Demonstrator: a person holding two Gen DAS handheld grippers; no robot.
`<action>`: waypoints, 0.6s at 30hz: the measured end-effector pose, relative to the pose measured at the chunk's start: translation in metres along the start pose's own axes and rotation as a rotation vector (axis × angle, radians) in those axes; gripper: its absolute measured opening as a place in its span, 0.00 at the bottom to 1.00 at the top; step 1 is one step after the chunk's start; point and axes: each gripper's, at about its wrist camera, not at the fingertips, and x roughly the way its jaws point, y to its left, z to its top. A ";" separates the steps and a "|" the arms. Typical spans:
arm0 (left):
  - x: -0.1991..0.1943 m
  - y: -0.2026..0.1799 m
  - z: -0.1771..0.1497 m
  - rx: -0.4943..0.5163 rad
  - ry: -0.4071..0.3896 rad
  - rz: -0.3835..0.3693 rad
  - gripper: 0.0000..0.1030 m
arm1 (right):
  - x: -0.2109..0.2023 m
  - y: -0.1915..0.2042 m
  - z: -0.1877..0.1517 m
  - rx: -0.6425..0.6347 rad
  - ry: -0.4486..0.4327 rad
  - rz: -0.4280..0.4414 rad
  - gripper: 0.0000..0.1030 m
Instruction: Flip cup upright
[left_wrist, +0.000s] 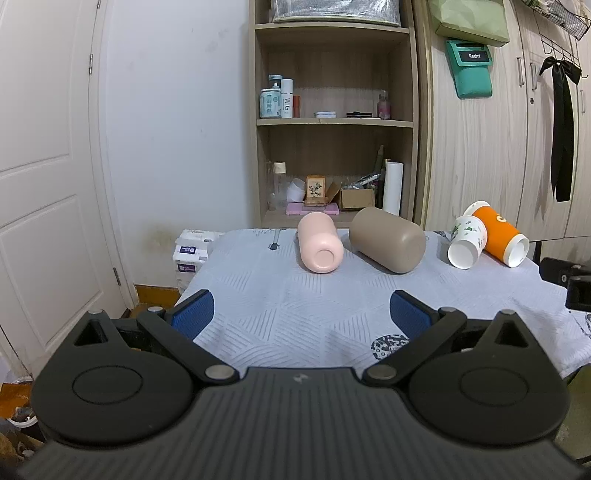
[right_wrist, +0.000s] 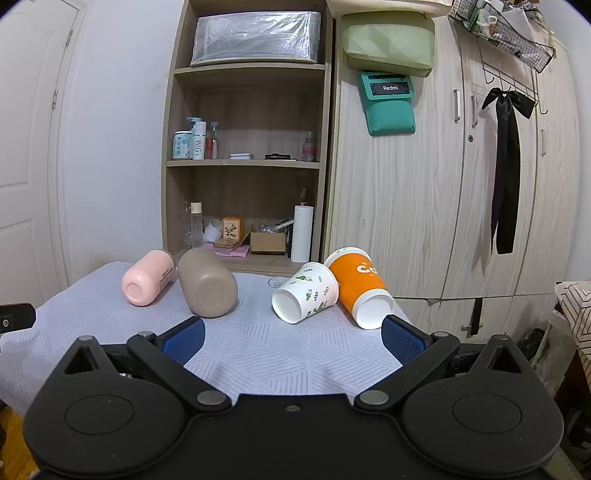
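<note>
Several cups lie on their sides on a table with a pale patterned cloth (left_wrist: 280, 291). A pink cup (left_wrist: 319, 242) and a taupe cup (left_wrist: 388, 240) lie with their bases toward me. A white floral paper cup (left_wrist: 466, 242) and an orange paper cup (left_wrist: 499, 236) lie at the right. In the right wrist view the pink cup (right_wrist: 147, 282), taupe cup (right_wrist: 207, 282), floral cup (right_wrist: 304, 292) and orange cup (right_wrist: 360, 288) show in a row. My left gripper (left_wrist: 301, 314) is open and empty, short of the cups. My right gripper (right_wrist: 291, 339) is open and empty, near the paper cups.
An open wooden shelf unit (left_wrist: 334, 122) with bottles and boxes stands behind the table. A wardrobe (right_wrist: 443, 184) with a black ribbon stands at the right. A white door (left_wrist: 44, 184) is at the left. Tissue packs (left_wrist: 190, 254) sit beside the table's left edge.
</note>
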 end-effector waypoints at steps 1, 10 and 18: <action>0.000 0.000 0.000 0.000 0.001 0.001 1.00 | 0.000 0.001 0.000 -0.005 -0.002 -0.005 1.00; 0.002 0.003 0.002 -0.003 0.012 0.005 1.00 | 0.001 0.006 0.000 -0.019 0.003 -0.002 1.00; 0.000 0.005 0.003 -0.020 0.001 -0.026 1.00 | 0.000 0.006 -0.001 -0.019 0.007 -0.002 1.00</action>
